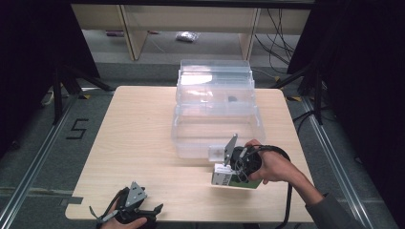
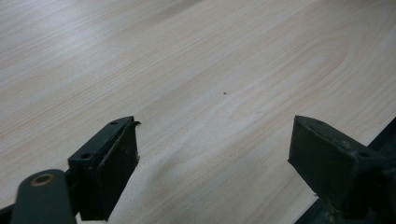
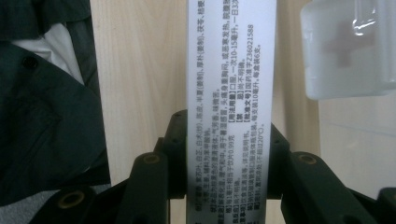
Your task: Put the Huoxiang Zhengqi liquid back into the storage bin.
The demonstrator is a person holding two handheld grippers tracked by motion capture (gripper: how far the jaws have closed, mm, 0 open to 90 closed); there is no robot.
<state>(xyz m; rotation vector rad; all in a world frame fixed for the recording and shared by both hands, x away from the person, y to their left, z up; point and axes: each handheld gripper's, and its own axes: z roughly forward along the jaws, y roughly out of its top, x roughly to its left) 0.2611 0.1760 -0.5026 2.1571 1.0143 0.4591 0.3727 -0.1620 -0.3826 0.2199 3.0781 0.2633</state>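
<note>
I am clamping my right hand-held gripper [image 3: 228, 154] across a light, stiff cardboard medicine box [image 3: 231, 93], gripping its narrow sides, just beside the clear bin [image 1: 217, 119]; my left hand-held gripper [image 2: 215, 158] is gaping empty.

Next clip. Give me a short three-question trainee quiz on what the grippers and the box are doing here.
1. True or false: the right gripper is clamped on the narrow printed side of the medicine box.
2. Which is right for the left gripper?
A. It holds a box
B. Its jaws stand open above bare table
C. It grips the bin's latch
3. Fill in: in the high view, the clear storage bin sits on the ____ side of the box from the person.

Key
1. True; black jaws press on both sides of the panel of small print.
2. B; nothing lies between the jaws.
3. Far; the bin's near wall is just beyond the box.
</note>
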